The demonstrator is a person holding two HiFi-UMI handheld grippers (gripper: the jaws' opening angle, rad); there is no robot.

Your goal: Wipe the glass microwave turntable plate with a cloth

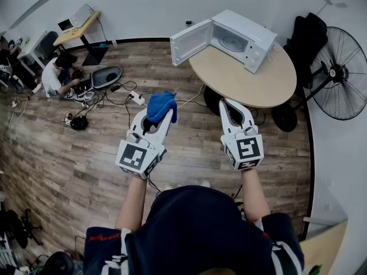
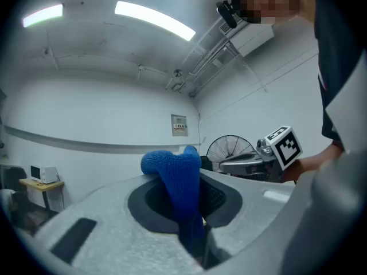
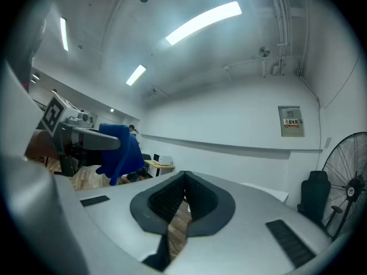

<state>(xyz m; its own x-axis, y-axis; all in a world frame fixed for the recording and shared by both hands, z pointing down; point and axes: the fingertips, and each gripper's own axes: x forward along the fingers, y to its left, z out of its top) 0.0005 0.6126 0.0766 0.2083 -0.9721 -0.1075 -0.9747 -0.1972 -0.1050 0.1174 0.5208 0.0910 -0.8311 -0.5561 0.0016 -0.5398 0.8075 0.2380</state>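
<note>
Left gripper [image 1: 167, 117] over wood floor [image 1: 69, 165].

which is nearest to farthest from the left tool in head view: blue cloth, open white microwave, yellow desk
1. blue cloth, clamped in the left tool
2. open white microwave, ahead on the round table
3. yellow desk, far off at upper left

White box microwave [image 1: 252, 36] sits on round wooden counter [image 1: 246, 87], round glass turntable plate [image 1: 233, 42] inside it, black pedestal fan [image 1: 344, 73] right of the counter. Left gripper [image 1: 164, 114], blue knitted cloth [image 1: 160, 105] between its fingers, is left of right gripper [image 1: 229, 102]; both before the counter, over wooden plank floor [image 1: 69, 159].
</note>
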